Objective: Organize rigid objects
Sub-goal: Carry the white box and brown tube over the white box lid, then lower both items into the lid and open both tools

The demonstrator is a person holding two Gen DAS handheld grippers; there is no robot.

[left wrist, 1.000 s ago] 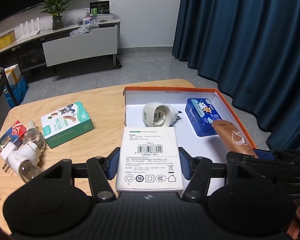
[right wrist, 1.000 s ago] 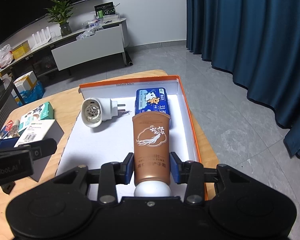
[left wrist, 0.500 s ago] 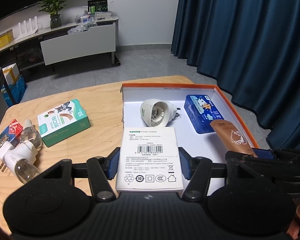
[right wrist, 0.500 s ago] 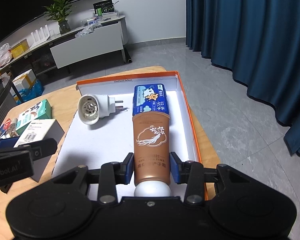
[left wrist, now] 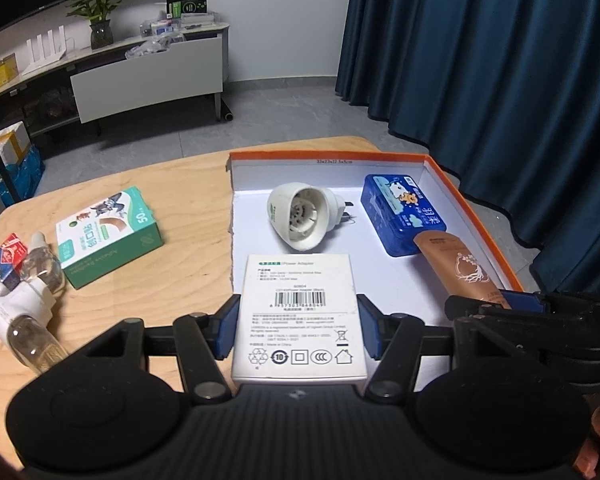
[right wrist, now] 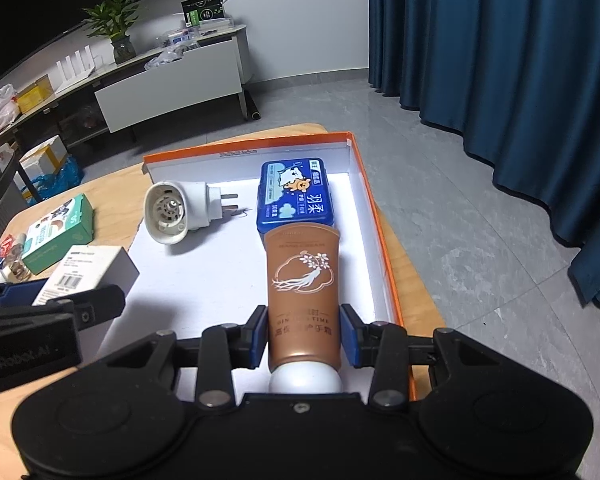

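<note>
Nothing on the table has shifted since a second ago; both claws keep their grip and only the cameras' framing has drifted a little, with the tray sitting slightly farther up in the right wrist view.

Left gripper (left wrist: 298, 330) is clenched on the white adapter box (left wrist: 300, 312), its blue pads pressing the box's two long sides, barcode face upward. That box hangs over the near left edge of the orange-rimmed tray (left wrist: 470, 208), half above the white floor of the tray and half above the wooden table (left wrist: 188, 200).

Right gripper (right wrist: 304, 334) is closed on the brown hand cream tube (right wrist: 303, 280), pads against its lower body near the white cap, the crimped end pointing toward the tray's far edge. The tube's far end overlaps the near edge of the blue tin (right wrist: 296, 196) as seen from this camera; whether they touch cannot be told. That tin lies near the tray's far right corner. Beside it, toward the far left corner, a white plug-in device (right wrist: 176, 212) lies on its side, prongs toward the tin.

Outside the tray, near the table's left edge, are a green bandage box (left wrist: 108, 236), two white plug-in vaporizers with clear bottles (left wrist: 24, 304), and a small red carton (left wrist: 2, 260).
</note>
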